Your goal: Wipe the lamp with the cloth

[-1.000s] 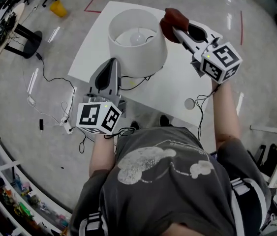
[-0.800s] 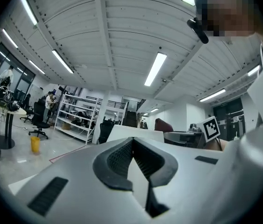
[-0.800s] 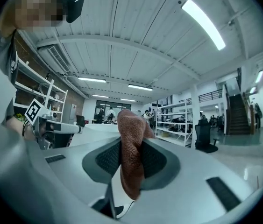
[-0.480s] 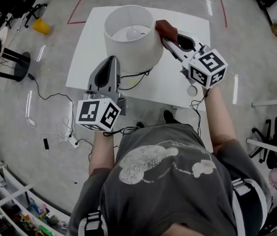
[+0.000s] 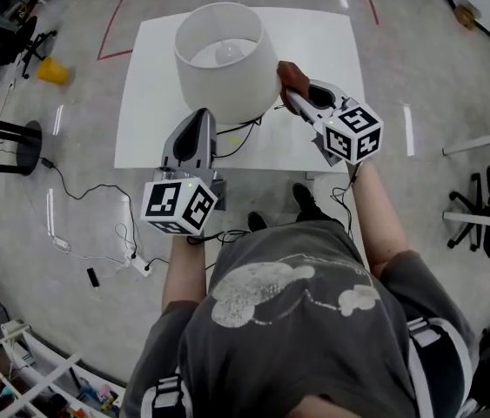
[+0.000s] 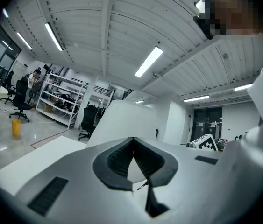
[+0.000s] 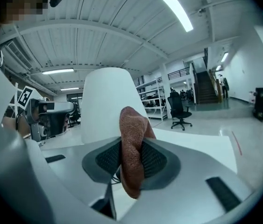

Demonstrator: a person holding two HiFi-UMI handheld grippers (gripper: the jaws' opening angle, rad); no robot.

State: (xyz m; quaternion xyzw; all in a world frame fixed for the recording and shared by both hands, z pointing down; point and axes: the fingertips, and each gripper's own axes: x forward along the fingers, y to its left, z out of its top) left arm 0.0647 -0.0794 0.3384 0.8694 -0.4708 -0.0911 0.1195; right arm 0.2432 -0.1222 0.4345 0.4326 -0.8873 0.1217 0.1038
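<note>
While most of the scene is taken up by the white table [image 5: 153, 85], the lamp [image 5: 227, 64] is seen upright toward its far middle, with the base hidden from above by the wide white shade. The left gripper [image 5: 198, 118] is held low at the shade's near side, its jaws pressed together at the tips with nothing between them. The right gripper [image 5: 299, 94] is held at the shade's right flank, its jaws clamped on the bunched reddish-brown cloth [image 5: 290, 72], which juts beyond the tips. The cloth is placed at the shade's lower edge; whether contact is made cannot be settled. A thin black cord [image 5: 238, 136] is seen on the table beneath the shade. The wiping step is judged to be in hand. Next, the cloth should be pressed lightly and drawn across the shade, so that the lamp is not tipped.
</note>
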